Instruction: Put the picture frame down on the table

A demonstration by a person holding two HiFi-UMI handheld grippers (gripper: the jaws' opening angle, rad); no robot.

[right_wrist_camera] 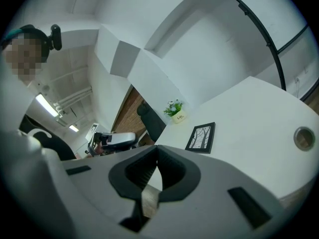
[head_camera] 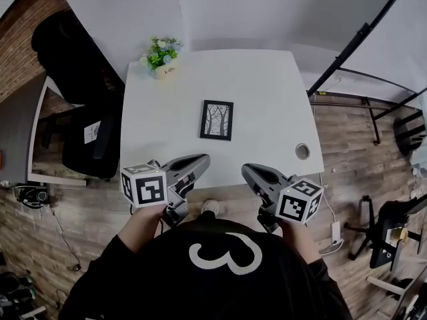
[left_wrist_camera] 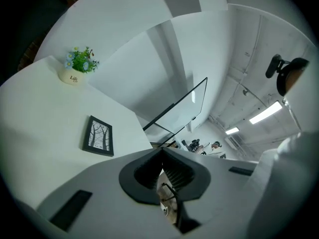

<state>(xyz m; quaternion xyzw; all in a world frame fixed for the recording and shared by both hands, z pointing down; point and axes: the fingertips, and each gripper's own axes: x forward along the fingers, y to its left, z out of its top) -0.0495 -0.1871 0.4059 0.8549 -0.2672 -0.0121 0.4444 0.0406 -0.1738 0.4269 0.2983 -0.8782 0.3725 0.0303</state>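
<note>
Head view: picture frame (head_camera: 217,120) flat at mid worktop (head_camera: 267,79), task apparently finished.
Left tongs (head_camera: 202,159) and right tongs (head_camera: 247,170) both pressed together, empty, at the 6 o'clock edge, well apart from frame.

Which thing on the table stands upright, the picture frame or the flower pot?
The flower pot, holding blue and white flowers, stands upright; the picture frame lies flat.
</note>
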